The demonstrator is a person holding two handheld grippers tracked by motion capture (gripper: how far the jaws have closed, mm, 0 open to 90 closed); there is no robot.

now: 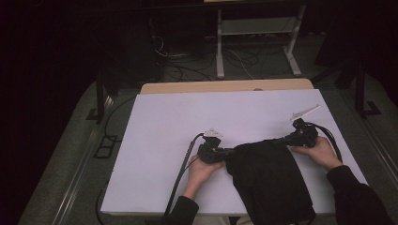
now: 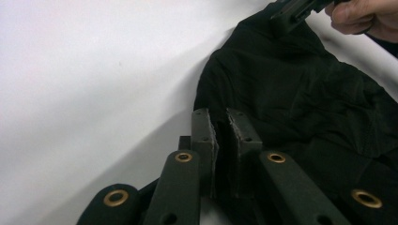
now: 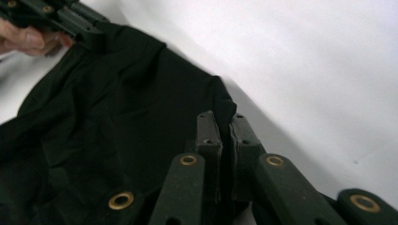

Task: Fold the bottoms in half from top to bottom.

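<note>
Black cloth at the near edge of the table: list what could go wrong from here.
1. Each of the tongs, left and right, pinches only a far corner of the black cloth; a sharp pull might slip a corner free.
2. The cloth's near end hangs over the table edge; its weight may drag it off if one grip fails.
3. The left cable trails across the table and could snag the cloth.

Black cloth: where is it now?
High view: black cloth lies on the white table near the front edge, right of centre, its far corners pinched by left gripper and right gripper.
</note>
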